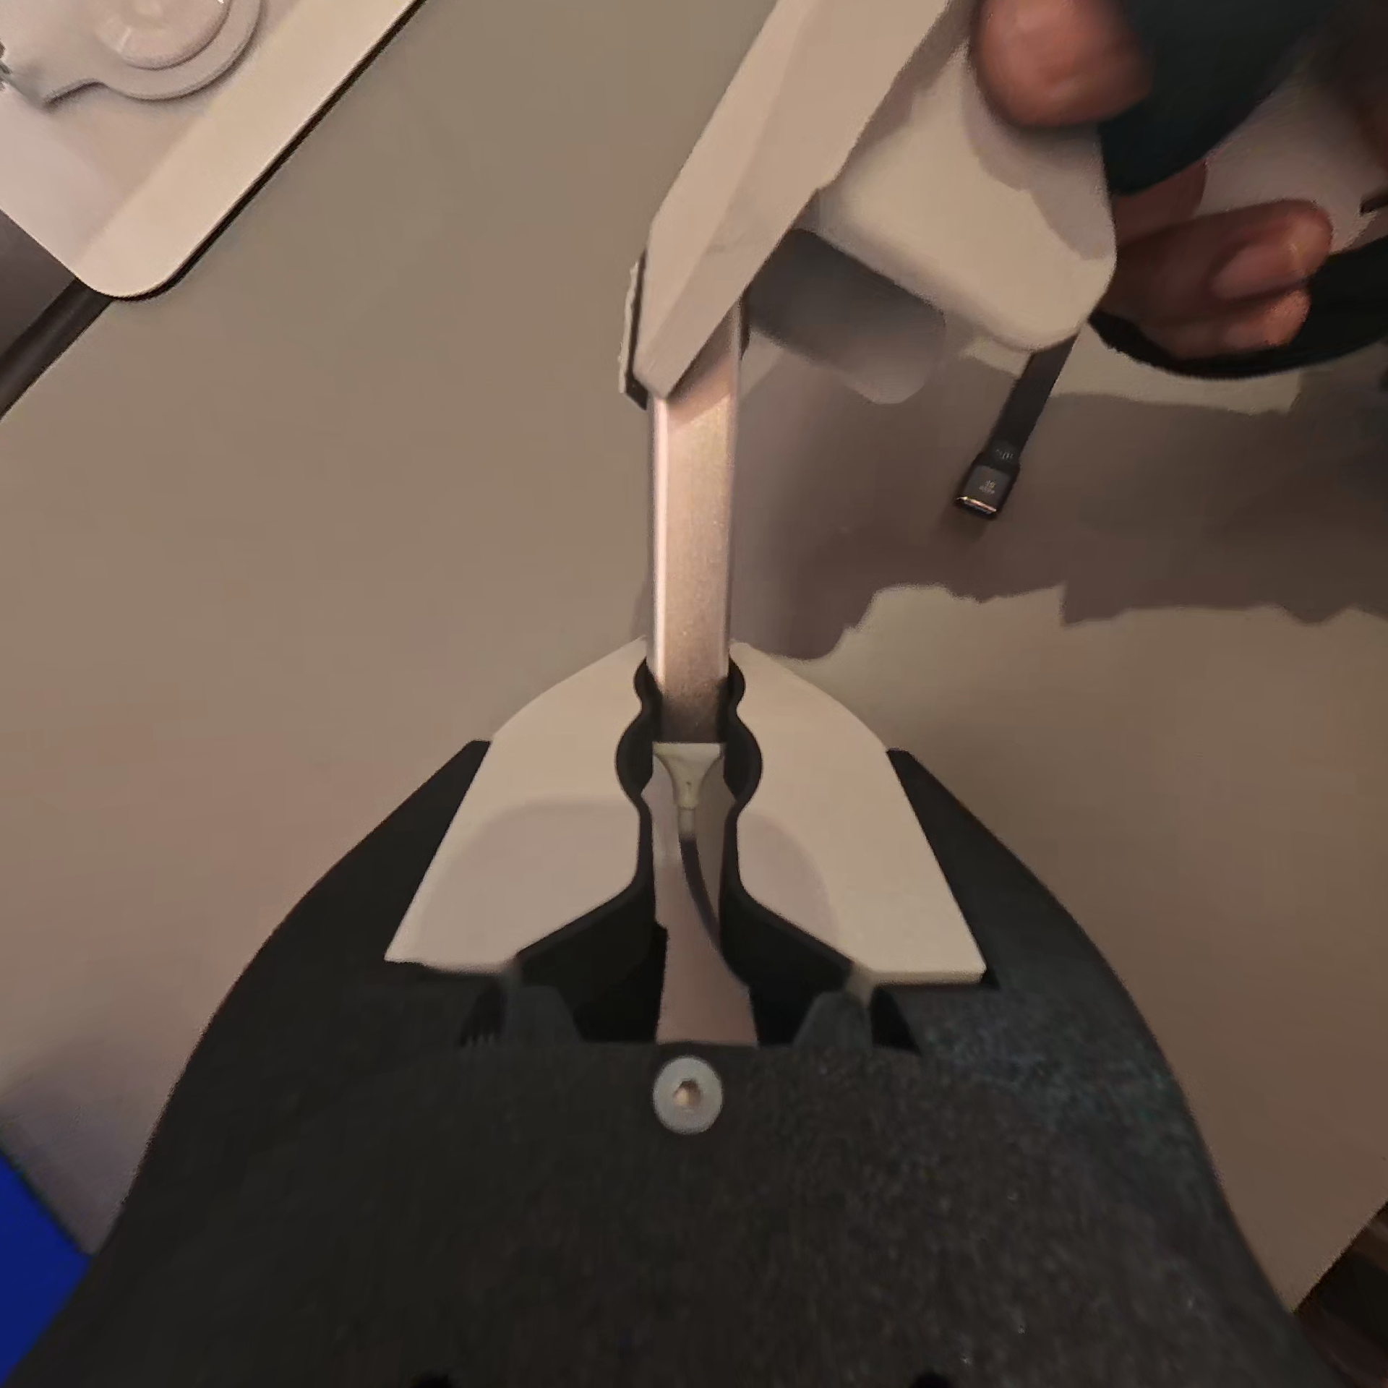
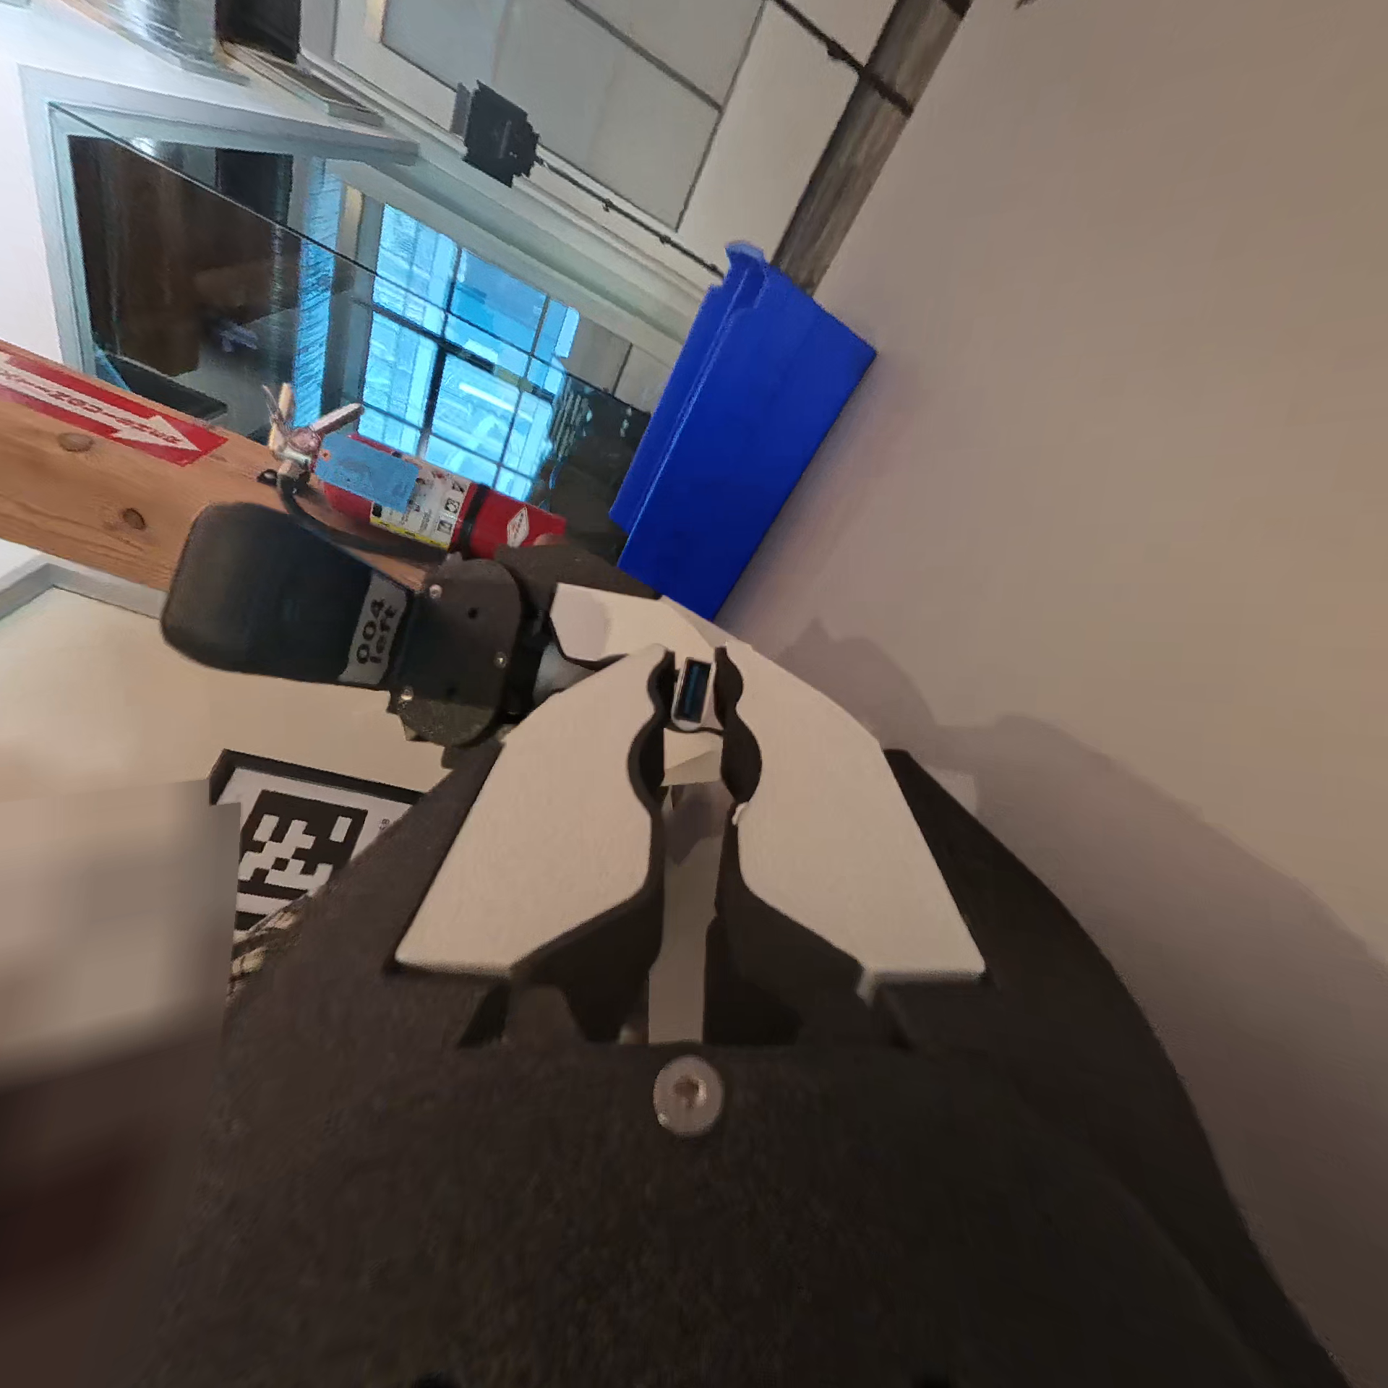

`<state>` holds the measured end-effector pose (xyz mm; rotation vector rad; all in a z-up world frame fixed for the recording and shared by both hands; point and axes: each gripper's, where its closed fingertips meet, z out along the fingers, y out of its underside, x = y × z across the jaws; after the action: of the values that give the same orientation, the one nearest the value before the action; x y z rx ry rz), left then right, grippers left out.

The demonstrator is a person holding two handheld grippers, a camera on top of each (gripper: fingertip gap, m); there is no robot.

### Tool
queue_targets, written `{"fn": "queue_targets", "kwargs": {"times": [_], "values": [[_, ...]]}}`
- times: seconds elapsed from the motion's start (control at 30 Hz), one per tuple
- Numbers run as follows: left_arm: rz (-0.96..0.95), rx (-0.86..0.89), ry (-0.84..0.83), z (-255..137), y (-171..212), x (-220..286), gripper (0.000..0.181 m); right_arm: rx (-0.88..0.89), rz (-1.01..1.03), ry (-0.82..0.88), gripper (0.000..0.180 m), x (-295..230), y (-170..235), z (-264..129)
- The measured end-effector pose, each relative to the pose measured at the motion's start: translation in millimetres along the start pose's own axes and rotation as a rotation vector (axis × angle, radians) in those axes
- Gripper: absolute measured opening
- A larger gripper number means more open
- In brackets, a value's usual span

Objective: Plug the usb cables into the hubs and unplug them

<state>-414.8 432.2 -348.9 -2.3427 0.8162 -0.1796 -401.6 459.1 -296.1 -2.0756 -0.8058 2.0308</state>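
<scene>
Above the worktop (image 1: 375, 451), my left hand-held gripper (image 1: 689, 695) clamped the silver hub (image 1: 691, 541), the right hand-held gripper (image 2: 691, 695) pinched its far end; I'd steady both, pulling straight.

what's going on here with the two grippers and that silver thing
A person is holding one silver USB hub between two handheld grippers. The left gripper has its jaws closed on the hub's cable end, where a thin cable trails back between the jaws. The right gripper clamps the hub's other end, where a blue USB port faces out. A loose dark USB cable lies on the table, not plugged into anything visible.
</scene>
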Motion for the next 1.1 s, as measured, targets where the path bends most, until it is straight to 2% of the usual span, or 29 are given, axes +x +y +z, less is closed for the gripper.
{"fn": "queue_targets", "kwargs": {"times": [0.1,0.2,0.23,0.37,0.47,0.67,0.8,0.87,0.97,1.03,1.1], "values": [[-0.016,0.038,0.143,-9.2,1.1,15.9,0.015,-0.118,0.034,-0.054,0.007,-3.3,7.0,1.5],[-0.119,0.083,0.431,-29.5,1.6,35.6,0.042,-0.271,0.004,-0.089,0.007,-6.9,13.4,-0.5],[-0.17,0.105,0.54,-38.2,-0.4,39.5,0.046,-0.318,-0.005,-0.11,0.007,-9.3,14.4,-1.4],[-0.454,0.202,0.961,-64.2,-18.2,42.8,0.039,-0.442,-0.091,-0.224,0.007,-24.4,11.7,1.2],[-0.56,0.226,1.11,-62.3,-20.9,40.4,0.031,-0.49,-0.137,-0.27,0.007,-31.6,9.6,8.6],[-0.6,0.233,1.225,-56.5,-18.2,44.1,0.01,-0.542,-0.171,-0.277,0.007,-34.7,8.9,21.7],[-0.617,0.293,1.205,-54.8,-20.4,36.8,0.009,-0.533,-0.208,-0.255,0.007,-33.1,2.6,26.1],[-0.635,0.356,1.206,-58.1,-24.3,30.7,0.007,-0.465,-0.26,-0.261,0.01,-36.4,-7.0,28.3],[-0.655,0.454,1.181,-64.4,-28.4,21.6,0.007,-0.266,-0.28,-0.213,0.03,-36.0,-32.1,21.7],[-0.669,0.509,1.151,-67.0,-30.7,17.1,0.007,-0.108,-0.24,-0.19,0.04,-34.2,-43.4,14.6],[-0.698,0.558,1.127,-67.4,-33.8,15.3,0.007,-0.002,-0.16,-0.191,0.041,-33.1,-44.1,10.7]]}}
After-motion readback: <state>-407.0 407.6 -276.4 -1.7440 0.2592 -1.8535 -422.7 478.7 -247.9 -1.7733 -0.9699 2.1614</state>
